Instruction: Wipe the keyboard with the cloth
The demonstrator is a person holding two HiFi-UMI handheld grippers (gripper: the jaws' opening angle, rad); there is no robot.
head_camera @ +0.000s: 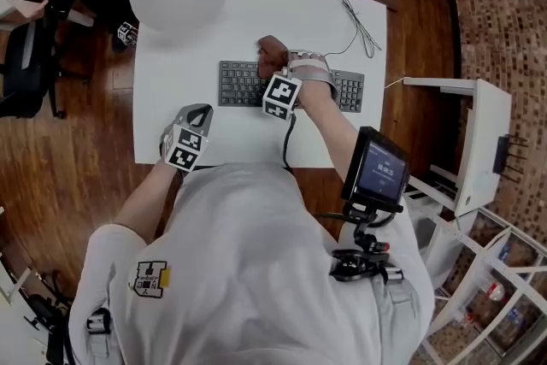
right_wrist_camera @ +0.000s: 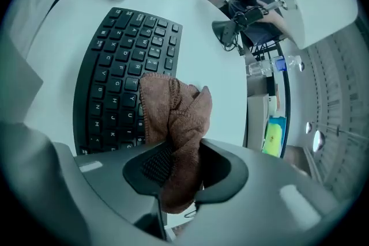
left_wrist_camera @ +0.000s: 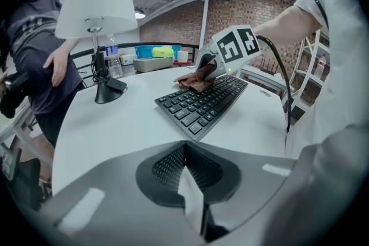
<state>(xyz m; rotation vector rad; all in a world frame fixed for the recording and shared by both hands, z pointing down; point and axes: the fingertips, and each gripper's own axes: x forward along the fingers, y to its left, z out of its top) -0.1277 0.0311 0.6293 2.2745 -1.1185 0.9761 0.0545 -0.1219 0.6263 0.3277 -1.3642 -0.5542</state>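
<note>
The left tongs (left_wrist_camera: pixel 185 165), smooth grey plastic with ribbed pads, are pressed together on nothing and sit short of the flat black plastic keyboard (left_wrist_camera: pixel 202 102). Nothing braces that slim, light board, so I judge a firm stroke could skid it across the glossy white counter (left_wrist_camera: pixel 124 124). To their right, the right tongs (right_wrist_camera: pixel 176 167) are clamped on a bunched brown terry cloth (right_wrist_camera: pixel 173 106), whose soft looped folds spill ahead of the jaw tips onto the keys; its loose hem could catch under a raised keycap or pull free of the grip if dragged hard.
</note>
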